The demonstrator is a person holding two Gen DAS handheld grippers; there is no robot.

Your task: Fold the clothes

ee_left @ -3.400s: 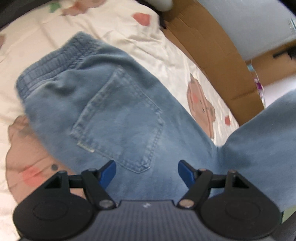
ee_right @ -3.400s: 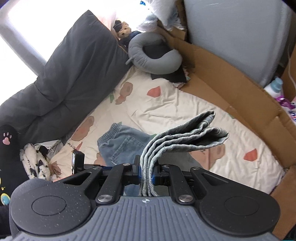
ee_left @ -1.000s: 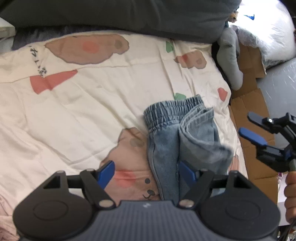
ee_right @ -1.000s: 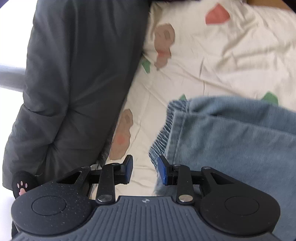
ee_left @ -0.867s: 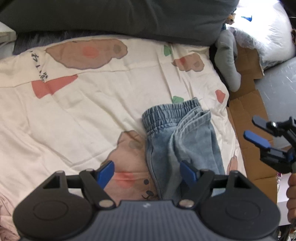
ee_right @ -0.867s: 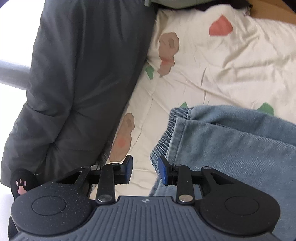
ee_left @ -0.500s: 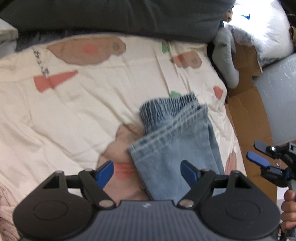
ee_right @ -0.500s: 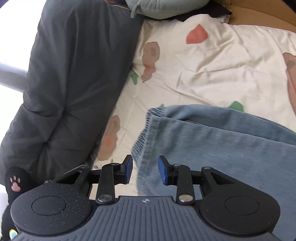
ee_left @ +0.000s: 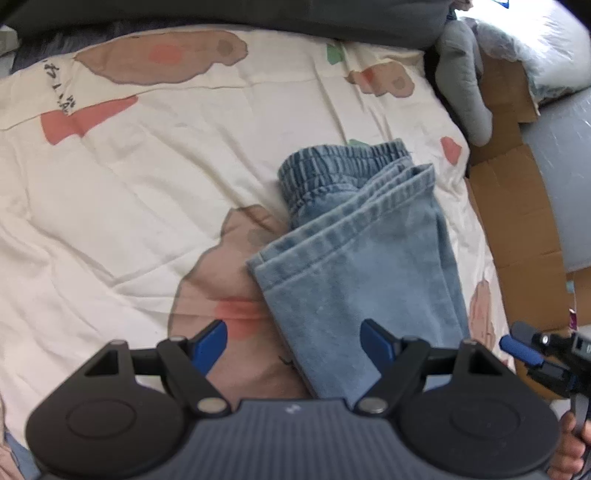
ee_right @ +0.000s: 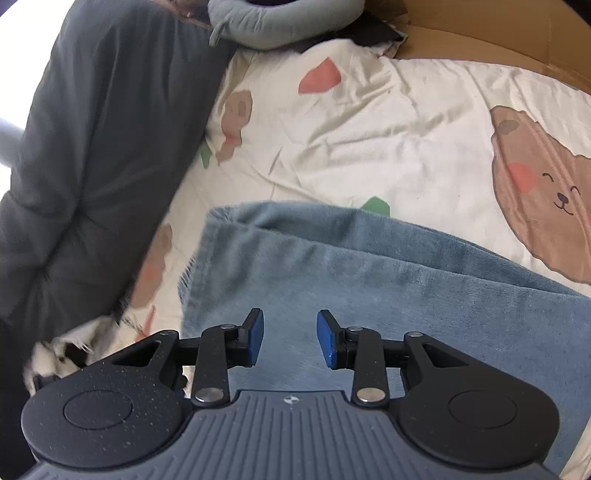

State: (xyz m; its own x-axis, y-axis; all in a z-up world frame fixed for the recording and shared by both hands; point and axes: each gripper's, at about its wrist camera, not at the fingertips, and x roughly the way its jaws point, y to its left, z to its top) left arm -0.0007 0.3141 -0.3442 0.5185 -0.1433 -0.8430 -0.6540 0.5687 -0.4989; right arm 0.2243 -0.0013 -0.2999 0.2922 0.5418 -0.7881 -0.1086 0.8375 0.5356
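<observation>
A pair of light blue jeans [ee_left: 354, 258] lies folded on the cream bear-print bedsheet [ee_left: 147, 184]; the leg hems rest across the elastic waistband [ee_left: 340, 166]. My left gripper [ee_left: 295, 338] hovers over the near end of the jeans, jaws wide open, nothing between the blue pads. In the right wrist view the jeans [ee_right: 369, 288] fill the lower middle. My right gripper [ee_right: 290, 338] hangs just above the denim with its pads partly apart and gripping nothing. It also shows at the right edge of the left wrist view, the right gripper [ee_left: 532, 354] held by a hand.
A dark grey duvet [ee_right: 92, 147] runs along the far side of the bed. A grey neck pillow [ee_right: 280, 18] lies at the head. Brown cardboard [ee_left: 517, 221] lines the bed's right side. A black-and-white cloth [ee_right: 62, 354] lies at the duvet's foot.
The jeans' legs have been folded up over the waistband and now lie flat. The right gripper has drawn back along the denim and lower right; the left gripper has moved slightly closer.
</observation>
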